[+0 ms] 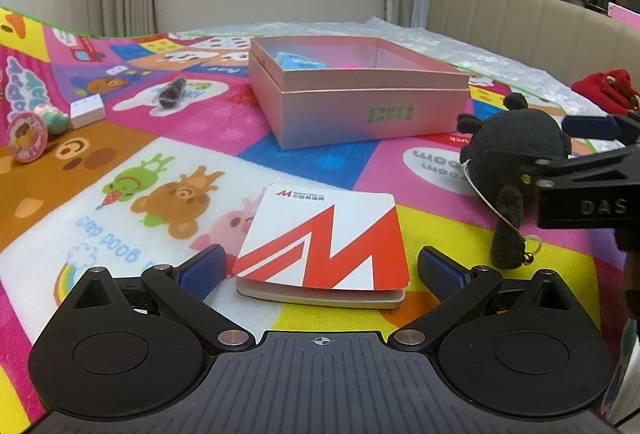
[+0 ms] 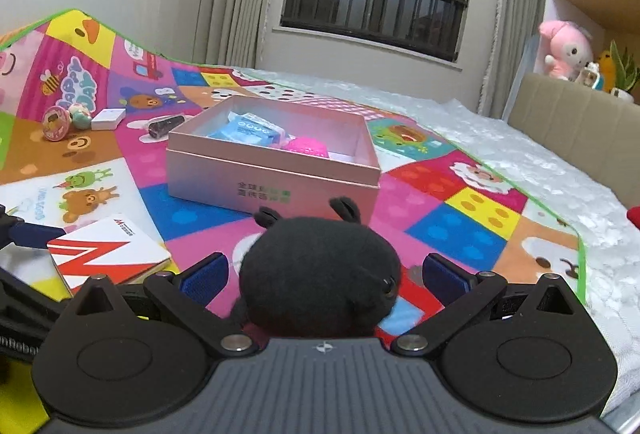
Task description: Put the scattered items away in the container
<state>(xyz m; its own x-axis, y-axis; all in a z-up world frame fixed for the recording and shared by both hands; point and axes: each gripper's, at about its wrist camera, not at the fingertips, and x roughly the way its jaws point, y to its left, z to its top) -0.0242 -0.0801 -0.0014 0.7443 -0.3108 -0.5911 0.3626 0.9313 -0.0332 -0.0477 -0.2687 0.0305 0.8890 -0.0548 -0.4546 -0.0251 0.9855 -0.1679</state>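
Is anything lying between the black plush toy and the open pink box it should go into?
Nothing visible does. The black plush toy sits between the open right gripper fingers, and only bare play mat separates it from the pink box.

Open pink box holds blue packet.

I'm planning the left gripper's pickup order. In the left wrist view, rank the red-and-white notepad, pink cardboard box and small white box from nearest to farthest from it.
1. Red-and-white notepad: between the open fingers of the left gripper.
2. Pink cardboard box: ahead, centre of the mat.
3. Small white box: far left, beside the round toys.
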